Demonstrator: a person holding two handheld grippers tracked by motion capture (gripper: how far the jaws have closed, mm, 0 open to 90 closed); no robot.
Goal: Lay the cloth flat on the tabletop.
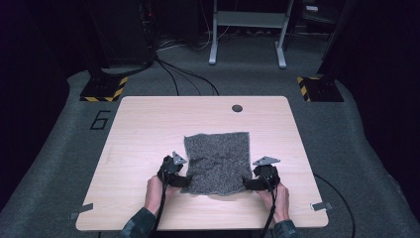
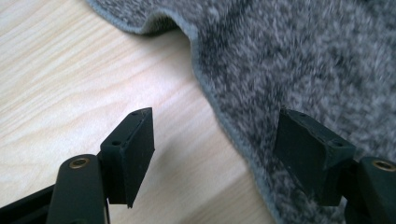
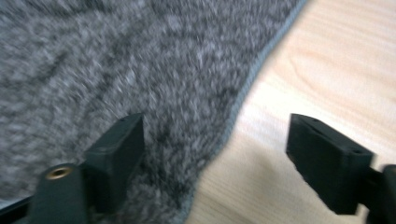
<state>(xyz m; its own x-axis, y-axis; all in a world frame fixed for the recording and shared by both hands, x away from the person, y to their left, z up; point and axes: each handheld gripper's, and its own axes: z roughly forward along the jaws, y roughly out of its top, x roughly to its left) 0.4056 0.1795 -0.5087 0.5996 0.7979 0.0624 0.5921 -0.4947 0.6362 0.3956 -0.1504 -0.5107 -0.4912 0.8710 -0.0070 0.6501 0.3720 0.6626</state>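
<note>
High view is showing a fuzzy grey cloth (image 1: 218,161) lying rumpled; left gripper (image 1: 179,181) and right gripper (image 1: 250,184) are spread wide at its near corners.

Light wood-grain table (image 1: 148,129) with rounded corners, dark round hole (image 1: 237,108) near far edge, grey speckled cloth (image 1: 218,161) lying flat at centre-near, near hem slightly rippled, metal clips (image 1: 80,210) at both near corners
</note>
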